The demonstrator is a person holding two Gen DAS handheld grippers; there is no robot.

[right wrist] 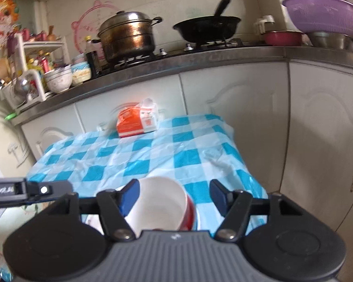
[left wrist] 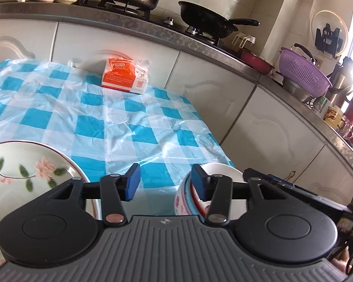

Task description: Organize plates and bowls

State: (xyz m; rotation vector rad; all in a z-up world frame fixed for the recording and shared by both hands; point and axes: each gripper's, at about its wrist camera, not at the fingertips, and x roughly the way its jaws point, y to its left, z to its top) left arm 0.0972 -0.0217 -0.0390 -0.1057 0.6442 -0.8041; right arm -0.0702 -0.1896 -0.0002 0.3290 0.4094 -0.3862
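Note:
A white plate (left wrist: 23, 171) painted with pink flowers lies at the near left of the blue-checked table (left wrist: 106, 122). Beside it stands a stack of bowls (left wrist: 223, 176), white inside with red and patterned outsides. My left gripper (left wrist: 166, 183) is open over the cloth between plate and stack; its right pad overlaps the stack's left rim and nothing sits between the jaws. In the right wrist view the top bowl (right wrist: 162, 202) sits between the jaws of my right gripper (right wrist: 174, 198), which is open. The left pad is close to the rim, and the right pad stands clear of it.
An orange and white tissue pack (right wrist: 138, 122) lies at the table's far edge against white cabinets. Above, the counter holds a steel pot (right wrist: 127, 35), a black wok (right wrist: 207, 28), a purple colander (right wrist: 322, 14) and several bowls (right wrist: 58, 80). The table's right edge (left wrist: 211, 127) drops off.

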